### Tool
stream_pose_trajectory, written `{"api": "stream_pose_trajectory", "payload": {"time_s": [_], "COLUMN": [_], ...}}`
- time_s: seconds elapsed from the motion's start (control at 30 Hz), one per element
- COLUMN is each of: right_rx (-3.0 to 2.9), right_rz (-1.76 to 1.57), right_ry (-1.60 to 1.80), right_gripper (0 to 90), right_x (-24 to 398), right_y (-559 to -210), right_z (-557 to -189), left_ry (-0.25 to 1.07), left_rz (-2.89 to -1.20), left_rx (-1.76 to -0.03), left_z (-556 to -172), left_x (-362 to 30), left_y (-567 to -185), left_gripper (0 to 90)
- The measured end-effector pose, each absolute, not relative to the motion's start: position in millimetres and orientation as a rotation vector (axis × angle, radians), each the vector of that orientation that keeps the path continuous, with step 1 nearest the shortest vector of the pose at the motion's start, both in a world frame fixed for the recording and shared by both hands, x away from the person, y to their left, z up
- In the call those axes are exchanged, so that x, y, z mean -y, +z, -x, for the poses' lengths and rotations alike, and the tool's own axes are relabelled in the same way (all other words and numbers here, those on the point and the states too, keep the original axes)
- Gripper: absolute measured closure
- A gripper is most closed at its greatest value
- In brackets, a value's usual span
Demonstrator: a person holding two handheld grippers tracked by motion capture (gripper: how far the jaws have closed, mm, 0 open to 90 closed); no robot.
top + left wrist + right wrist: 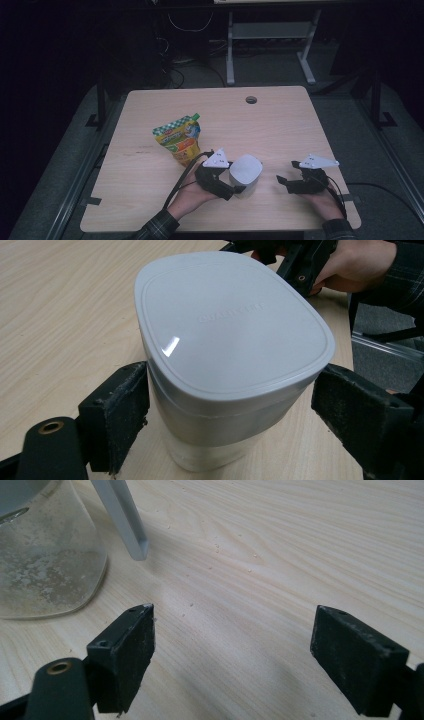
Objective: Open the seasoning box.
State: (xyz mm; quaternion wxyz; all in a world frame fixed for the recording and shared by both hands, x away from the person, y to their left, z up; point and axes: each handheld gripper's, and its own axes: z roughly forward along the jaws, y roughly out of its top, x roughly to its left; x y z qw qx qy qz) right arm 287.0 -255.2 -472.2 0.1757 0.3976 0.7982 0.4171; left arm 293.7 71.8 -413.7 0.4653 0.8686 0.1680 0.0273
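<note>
A clear container [245,172] with a white rounded-square lid [230,330] stands upright near the table's front edge. My left gripper [241,183] reaches it from the left, and in the left gripper view [230,410] both pads press its sides just under the lid. Just right of the container, my right gripper [287,172] rests low over bare wood. Its jaws stand wide apart in the right gripper view [232,650] with nothing between them. The container's dusty clear base [45,565] shows at that view's upper left.
A colourful spouted pouch [180,140] lies on the wooden table [280,130], left of and behind the container. A cable hole [251,99] sits near the far edge. Desk legs and cables stand on the floor beyond. A cable trails from each gripper.
</note>
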Motion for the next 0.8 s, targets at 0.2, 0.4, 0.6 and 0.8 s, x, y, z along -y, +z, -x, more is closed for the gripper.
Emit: {"api": "stream_pose_trajectory", "payload": {"time_s": [0.2, 0.4, 0.6, 0.8], "right_rx": [-2.262, -2.263, -2.264, -2.266], "right_rz": [-1.127, -1.128, -1.128, -1.123], "right_ry": [1.176, 1.174, 1.174, 1.174], "right_gripper": [17.6, 17.6, 17.6, 17.6], "right_x": [254.9, 255.1, 255.3, 255.5], "right_y": [-472.2, -472.1, -472.2, -472.4], "right_z": [-287.0, -287.0, -287.1, -287.3], "left_ry": [0.068, 0.065, 0.065, 0.062], "left_rz": [-2.125, -2.126, -2.126, -2.120], "left_rx": [-0.413, -0.414, -0.422, -0.427], "left_z": [-293.4, -293.3, -293.0, -292.6], "left_x": [-72.2, -73.1, -73.8, -75.5], "left_y": [-412.1, -410.8, -409.2, -407.2], "left_gripper": [15.7, 16.0, 17.2, 19.5]}}
